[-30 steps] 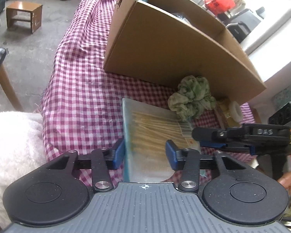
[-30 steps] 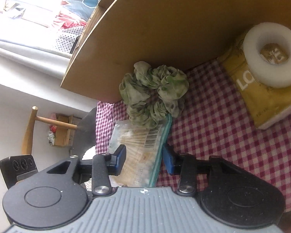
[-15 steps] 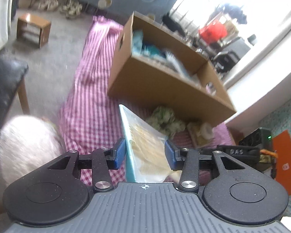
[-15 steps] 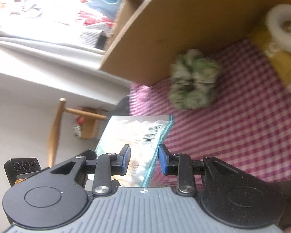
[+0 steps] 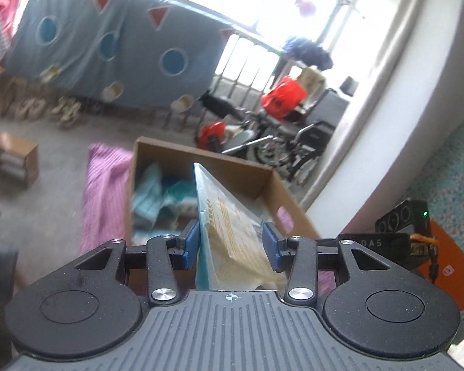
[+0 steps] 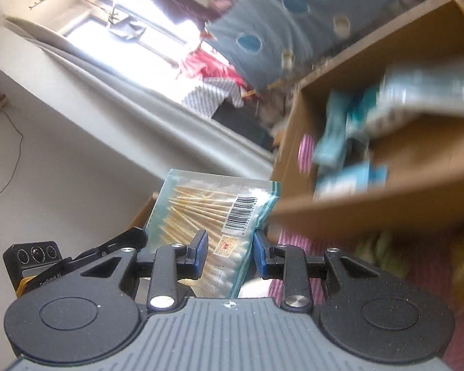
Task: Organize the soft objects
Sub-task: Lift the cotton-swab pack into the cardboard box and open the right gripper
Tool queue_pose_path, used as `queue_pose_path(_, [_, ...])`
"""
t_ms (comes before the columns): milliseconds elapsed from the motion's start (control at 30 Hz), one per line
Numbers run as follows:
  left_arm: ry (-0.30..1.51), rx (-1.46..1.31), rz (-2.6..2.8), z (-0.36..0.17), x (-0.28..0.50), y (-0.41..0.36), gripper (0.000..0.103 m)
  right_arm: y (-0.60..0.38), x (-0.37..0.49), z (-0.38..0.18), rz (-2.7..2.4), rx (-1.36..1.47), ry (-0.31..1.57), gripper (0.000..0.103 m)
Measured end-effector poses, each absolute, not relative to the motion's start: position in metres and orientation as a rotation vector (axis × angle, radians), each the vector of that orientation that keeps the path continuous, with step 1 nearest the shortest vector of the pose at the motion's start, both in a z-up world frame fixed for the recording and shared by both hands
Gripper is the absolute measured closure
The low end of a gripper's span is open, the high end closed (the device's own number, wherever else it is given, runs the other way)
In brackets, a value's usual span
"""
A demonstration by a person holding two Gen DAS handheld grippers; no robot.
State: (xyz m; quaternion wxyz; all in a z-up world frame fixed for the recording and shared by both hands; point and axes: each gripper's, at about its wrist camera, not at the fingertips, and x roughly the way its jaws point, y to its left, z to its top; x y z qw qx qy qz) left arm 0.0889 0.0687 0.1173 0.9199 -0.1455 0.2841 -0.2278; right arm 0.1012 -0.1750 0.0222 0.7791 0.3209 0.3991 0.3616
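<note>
A clear bag of cotton swabs (image 5: 232,225) with a teal edge hangs in the air, held from both sides. My left gripper (image 5: 230,245) is shut on one end of it, blue pads against the plastic. My right gripper (image 6: 229,252) is shut on the other end, near the barcode on the bag of cotton swabs (image 6: 207,207). The open cardboard box (image 5: 241,167) lies just beyond and below the bag, with teal and white soft packs inside. In the right wrist view the cardboard box (image 6: 417,145) fills the right side, blurred. A green scrunchie (image 6: 377,247) shows dimly under its near wall.
The pink checked cloth (image 5: 102,191) covers the surface left of the box. A small wooden stool (image 5: 12,160) stands on the floor at far left. A wheelchair (image 5: 294,145) and red bags sit behind the box. A white wall (image 5: 386,142) rises on the right.
Both grippers have risen with the bag from the checked cloth to above the box rim. The right jaws closed tighter on the bag. The box's inside has come into sight.
</note>
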Motion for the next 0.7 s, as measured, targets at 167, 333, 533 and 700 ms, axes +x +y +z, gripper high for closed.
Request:
queue_pose_path(167, [0.637,-0.334,-0.558,0.106,0.153,0.042,0.060,-0.194,0.140,0.051,0.724,0.631,0.833,0.070])
queue_pose_path(333, [0.744,-0.366,-0.600,0.067,0.214,0.012,0.060,-0.212,0.187,0.050,0.646,0.571,0.902,0.070])
queue_pose_path(533, [0.884,-0.418,-0.585,0.015,0.273,-0.003,0.060,-0.222,0.244,0.018,0.531,0.477,1.031,0.070])
queue_pose_path(700, [0.979,-0.419,-0.522,-0.008,0.301,-0.008,0.050,-0.227,0.280,-0.022,0.437,0.398,1.175,0.070])
